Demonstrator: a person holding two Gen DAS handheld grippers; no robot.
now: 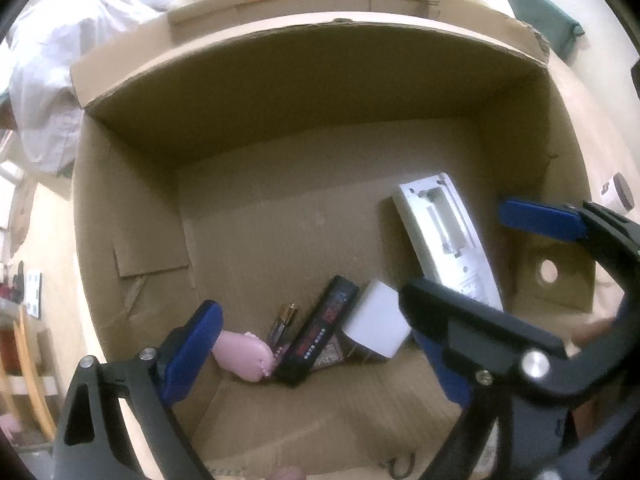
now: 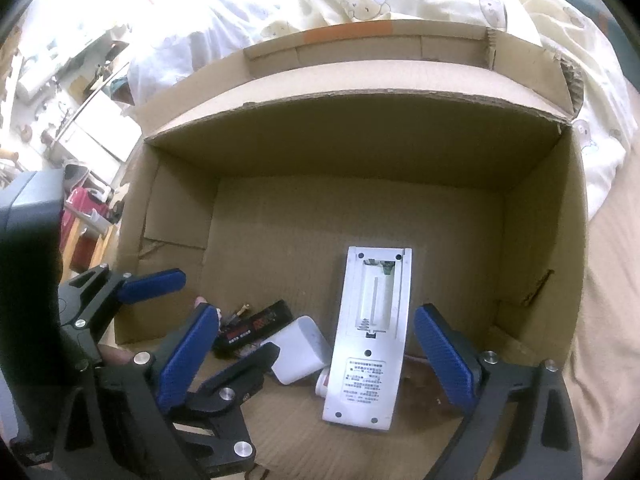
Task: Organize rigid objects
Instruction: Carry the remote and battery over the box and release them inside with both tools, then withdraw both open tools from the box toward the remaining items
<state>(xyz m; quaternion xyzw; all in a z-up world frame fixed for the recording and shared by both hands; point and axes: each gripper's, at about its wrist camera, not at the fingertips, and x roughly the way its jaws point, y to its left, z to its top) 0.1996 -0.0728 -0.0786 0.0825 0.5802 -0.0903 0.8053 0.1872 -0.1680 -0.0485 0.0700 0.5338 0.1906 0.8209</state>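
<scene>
The white remote (image 2: pixel 370 336) lay face-down on the floor of the cardboard box (image 2: pixel 360 136), its battery bay uncovered and empty, a printed label near its lower end. Both the right gripper (image 2: pixel 316 354) and the left gripper (image 1: pixel 320 344) had their blue fingers (image 2: pixel 444 356) spread wide, gripping nothing.

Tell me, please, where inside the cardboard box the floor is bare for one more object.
Bare floor lies along the far wall of the cardboard box and at its left, beyond the white remote. Crowded: the near edge, with the charger, black pack and batteries.
</scene>
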